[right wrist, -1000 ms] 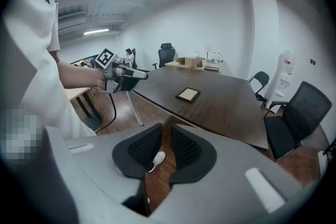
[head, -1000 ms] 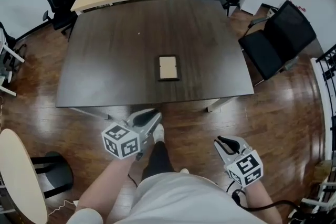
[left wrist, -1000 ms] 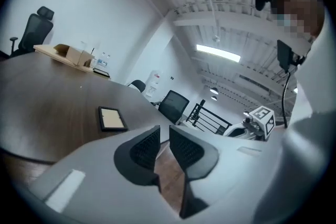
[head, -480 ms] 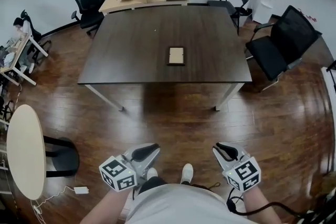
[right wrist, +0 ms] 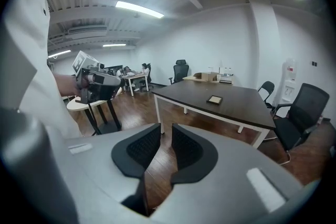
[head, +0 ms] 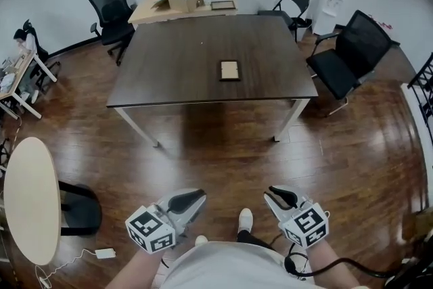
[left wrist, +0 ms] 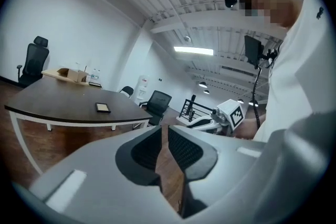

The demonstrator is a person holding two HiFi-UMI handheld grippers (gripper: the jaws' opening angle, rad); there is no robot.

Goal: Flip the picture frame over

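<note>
Picture frame point(head: 229, 70) lies on bench point(head: 169, 71), untouched.
Left tongs point(head: 200, 195), right tongs point(head: 270, 191) closed, empty, well apart from bench.

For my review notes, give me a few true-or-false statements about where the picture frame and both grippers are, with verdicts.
1. The picture frame lies flat on the dark table. True.
2. The left gripper grips the frame. False: its jaws are shut on nothing, well away from the table.
3. A black chair stands by the table's right end in the head view. True.
4. The right gripper rests on the tabletop. False: it is held over the wooden floor, close to the person's body.
</note>
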